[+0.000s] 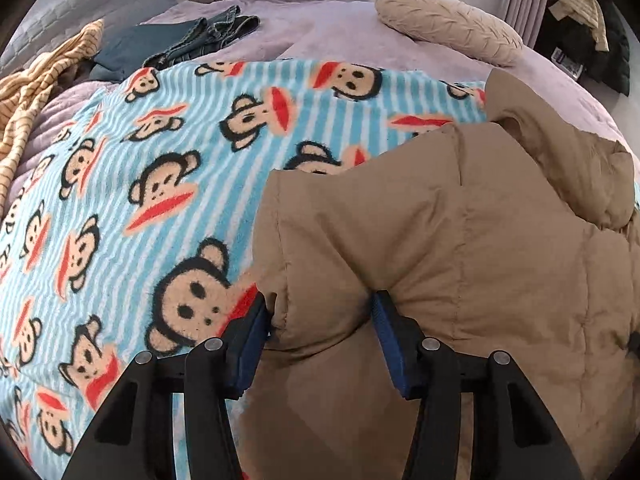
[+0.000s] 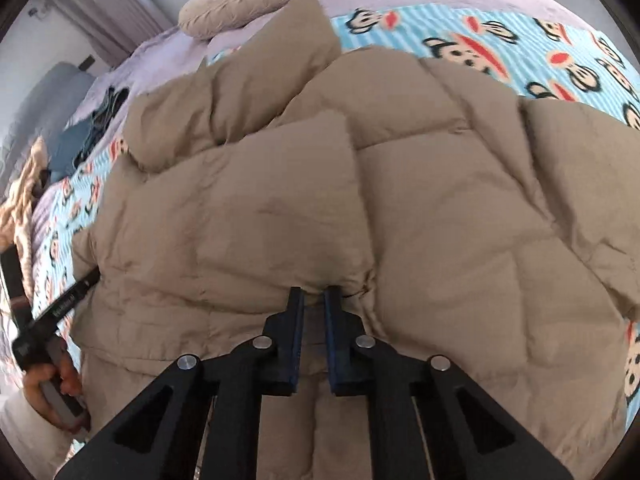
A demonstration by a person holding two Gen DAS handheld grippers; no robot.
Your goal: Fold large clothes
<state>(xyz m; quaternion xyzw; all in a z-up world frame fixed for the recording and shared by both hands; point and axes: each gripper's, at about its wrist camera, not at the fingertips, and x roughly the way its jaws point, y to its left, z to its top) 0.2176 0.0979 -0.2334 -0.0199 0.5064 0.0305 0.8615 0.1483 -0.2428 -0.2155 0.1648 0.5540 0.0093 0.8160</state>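
Left wrist view looks down on a tan puffer jacket (image 1: pixel 460 248) spread over a monkey-print blanket (image 1: pixel 120 184) on a bed (image 1: pixel 352 32) with a lilac cover. The left gripper (image 1: pixel 320 320) has its jaws about half apart, and a puffy fold at the jacket's edge bulges up between the blue pads (image 1: pixel 390 344); both pads press against the fabric, so the fold is pinched. Beyond the blanket lie a beige pillow (image 1: pixel 448 24), folded jeans (image 1: pixel 208 36) and a striped yellow garment (image 1: pixel 36 76) (bunched at the bed's left edge). Dark clothes (image 1: pixel 588 36) hang at the far right by a curtain.

Right wrist view shows the jacket filling most of the frame, its quilted panels rumpled, one sleeve lying towards the pillow. The right gripper (image 2: pixel 314 296) has its jaws nearly closed, with only a thin ridge of jacket fabric nipped between the tips, near a seam. At the left edge a hand (image 2: pixel 48 392) grips the handle of the left gripper, whose finger reaches the jacket's side.
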